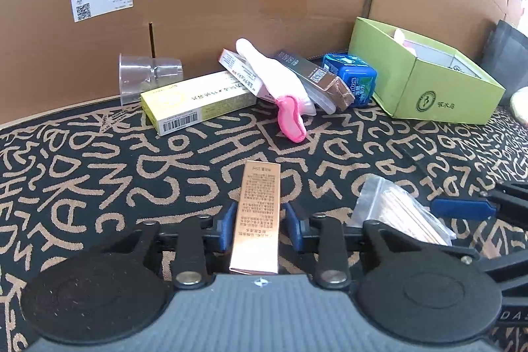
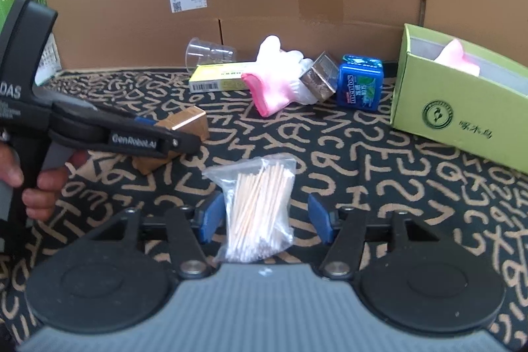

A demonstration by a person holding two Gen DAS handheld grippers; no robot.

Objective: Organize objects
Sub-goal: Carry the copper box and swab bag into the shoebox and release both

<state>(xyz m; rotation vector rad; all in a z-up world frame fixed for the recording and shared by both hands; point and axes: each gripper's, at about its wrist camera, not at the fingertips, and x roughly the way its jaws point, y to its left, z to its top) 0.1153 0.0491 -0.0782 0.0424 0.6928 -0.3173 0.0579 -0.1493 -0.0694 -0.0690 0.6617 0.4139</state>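
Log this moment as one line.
left gripper: around gold box, grip unclear | right gripper: open, astride swab bag | green box: open

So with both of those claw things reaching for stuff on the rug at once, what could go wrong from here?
Three possible slips:
1. The left gripper takes the gold box near one end, so it might tip or twist when lifted.
2. The bag of cotton swabs is slick, loose plastic; the right gripper, its jaws apart, may pinch only film.
3. The two grippers work close together and could bump.
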